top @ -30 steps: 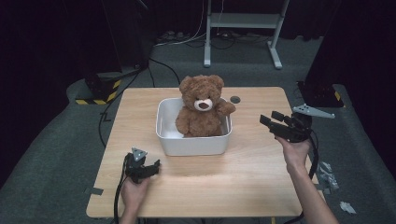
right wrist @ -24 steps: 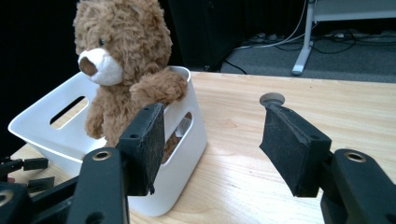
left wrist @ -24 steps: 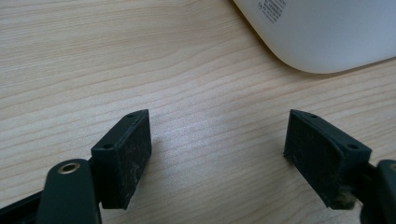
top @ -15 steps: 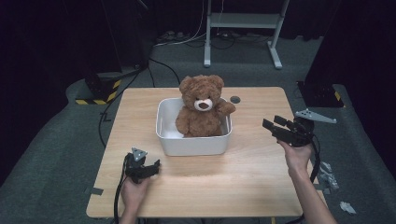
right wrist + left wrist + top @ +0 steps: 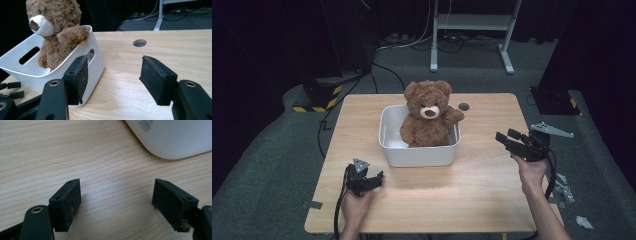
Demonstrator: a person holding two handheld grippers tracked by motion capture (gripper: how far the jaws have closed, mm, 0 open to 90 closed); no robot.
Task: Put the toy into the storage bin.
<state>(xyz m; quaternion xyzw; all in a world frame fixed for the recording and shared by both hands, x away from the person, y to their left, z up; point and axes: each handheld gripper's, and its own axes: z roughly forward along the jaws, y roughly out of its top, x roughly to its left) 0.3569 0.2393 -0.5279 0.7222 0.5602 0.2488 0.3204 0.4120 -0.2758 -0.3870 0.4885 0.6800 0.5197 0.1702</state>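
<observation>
The fuzzy brown teddy bear (image 5: 428,115) sits up in the white plastic tub (image 5: 418,154) in the middle of the pale wooden table (image 5: 482,185), one paw over the rim. The right gripper (image 5: 507,139) has slid a little away from the tub toward the table's right edge and is empty with its jaws wide apart, so I think no grab has begun. I count one bear, one tub and two grippers; the left gripper (image 5: 373,178) rests low near the tub's front corner, jaws apart too.
</observation>
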